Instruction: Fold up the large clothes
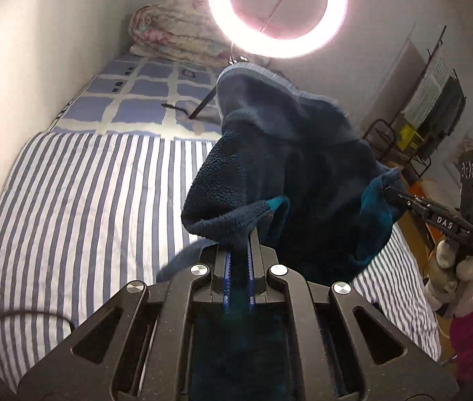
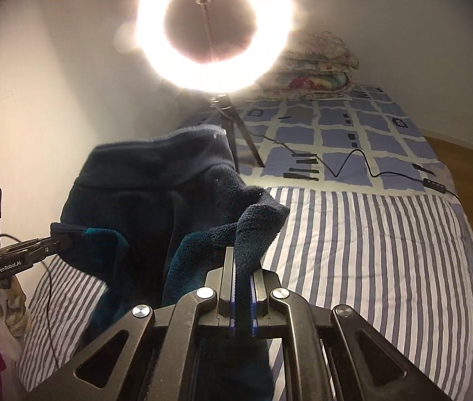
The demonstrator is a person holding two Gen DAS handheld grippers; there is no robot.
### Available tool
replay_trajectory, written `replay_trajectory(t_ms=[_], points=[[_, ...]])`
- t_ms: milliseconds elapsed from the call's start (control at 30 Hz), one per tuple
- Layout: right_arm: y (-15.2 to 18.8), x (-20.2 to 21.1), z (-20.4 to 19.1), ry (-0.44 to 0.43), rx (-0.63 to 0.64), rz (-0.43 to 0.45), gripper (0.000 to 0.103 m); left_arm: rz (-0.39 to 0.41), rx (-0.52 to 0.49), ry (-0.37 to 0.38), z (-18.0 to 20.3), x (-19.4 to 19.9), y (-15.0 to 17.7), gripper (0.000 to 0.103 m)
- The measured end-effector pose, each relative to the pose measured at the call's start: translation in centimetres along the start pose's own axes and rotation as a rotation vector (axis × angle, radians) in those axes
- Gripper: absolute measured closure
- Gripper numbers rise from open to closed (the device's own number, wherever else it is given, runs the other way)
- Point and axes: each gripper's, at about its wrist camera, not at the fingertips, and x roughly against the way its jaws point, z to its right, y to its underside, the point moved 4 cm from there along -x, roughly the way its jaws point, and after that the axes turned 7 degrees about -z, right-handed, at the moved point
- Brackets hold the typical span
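Both claws, left claw (image 1: pixel 240 234) and right claw (image 2: pixel 242 260), clamp the dark blue fleece garment (image 1: pixel 290 153) above the striped bed (image 1: pixel 86 207); judged best: keep corners level, fabric taut.

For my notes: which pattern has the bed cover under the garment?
Blue-grey and white stripes, clearest in the right wrist view.

The fleece garment (image 1: pixel 290 167) is dark navy with a paler blue-grey ribbed hem and teal patches where light strikes its edges. Beneath it, the bed cover (image 1: pixel 79 207) carries blue-grey and white stripes. Beyond the garment lies a sheet (image 2: pixel 346 133) of periwinkle squares on a cream grid with small black marks, and farther off a pastel floral quilt (image 1: pixel 173 36). Both tools are black, the left tool (image 1: pixel 238 234) with blue pads.
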Motion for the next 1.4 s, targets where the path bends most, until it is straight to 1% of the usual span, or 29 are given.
replay_trajectory(t_ms=[300,367,500,633,700,800,833,900,967,1000,1033,1067,1100,1133,1167,1200,1233,1267,1300,1400], points=[[7.1,4.7,-2.5,-0.031,0.042,-0.009,0.1,-0.034,-0.02,-0.024,1.2,4.3,7.2,0.099],[8.6,5.3,-2.6,-0.026,0.043,-0.014,0.1,-0.037,-0.021,-0.019,1.5,4.9,8.6,0.099],[11.4,6.4,-2.3,-0.007,0.033,-0.023,0.1,-0.036,-0.069,-0.034,2.6,6.1,12.2,0.099],[14.7,6.9,-1.9,0.011,0.038,-0.049,0.1,-0.095,-0.141,-0.07,3.0,6.4,15.7,0.098],[16.3,6.9,-1.8,0.02,0.037,-0.062,0.1,-0.127,-0.154,-0.078,3.0,6.6,17.5,0.095],[18.7,6.6,-1.7,0.024,0.052,-0.1,0.098,-0.175,-0.168,-0.086,2.7,7.1,20.1,0.094],[19.3,6.7,-1.7,0.039,0.063,-0.105,0.095,-0.181,-0.167,-0.091,2.4,7.4,20.6,0.092],[20.2,7.0,-1.6,0.066,0.073,-0.119,0.093,-0.178,-0.137,-0.082,1.7,8.5,21.5,0.091],[20.8,7.9,-1.7,0.066,0.069,-0.125,0.082,-0.165,-0.086,-0.059,1.0,9.7,21.7,0.088],[21.1,8.7,-1.7,0.069,0.071,-0.114,0.078,-0.155,-0.06,-0.047,0.5,10.2,21.5,0.081],[21.2,9.6,-1.9,0.073,0.078,-0.102,0.078,-0.139,-0.033,-0.035,0.2,10.8,21.2,0.074],[21.4,10.6,-2.1,0.07,0.079,-0.092,0.077,-0.123,-0.007,-0.024,-0.1,11.2,20.7,0.071],[21.5,11.5,-2.3,0.057,0.076,-0.082,0.074,-0.111,0.022,-0.011,-0.4,11.7,20.5,0.063],[21.6,12.5,-2.6,0.034,0.065,-0.072,0.067,-0.101,0.076,0.027,-0.7,11.9,20.0,0.056],[21.7,13.1,-2.7,0.008,0.052,-0.067,0.063,-0.101,0.111,0.06,-0.9,12.2,20.0,0.052],[21.7,13.8,-3.0,-0.041,0.031,-0.066,0.05,-0.104,0.153,0.097,-1.2,12.1,19.7,0.047],[21.8,13.9,-3.4,-0.076,0.021,-0.067,0.039,-0.106,0.209,0.135,-1.5,11.7,19.4,0.046],[21.9,13.9,-3.9,-0.112,0.016,-0.069,0.037,-0.11,0.246,0.156,-1.8,11.4,19.2,0.046],[22.0,13.7,-4.4,-0.123,0.018,-0.071,0.036,-0.119,0.284,0.177,-2.0,10.8,19.0,0.046],[21.9,11.5,-5.6,-0.123,0.009,-0.098,0.036,-0.149,0.382,0.207,-2.5,8.7,18.3,0.046]])
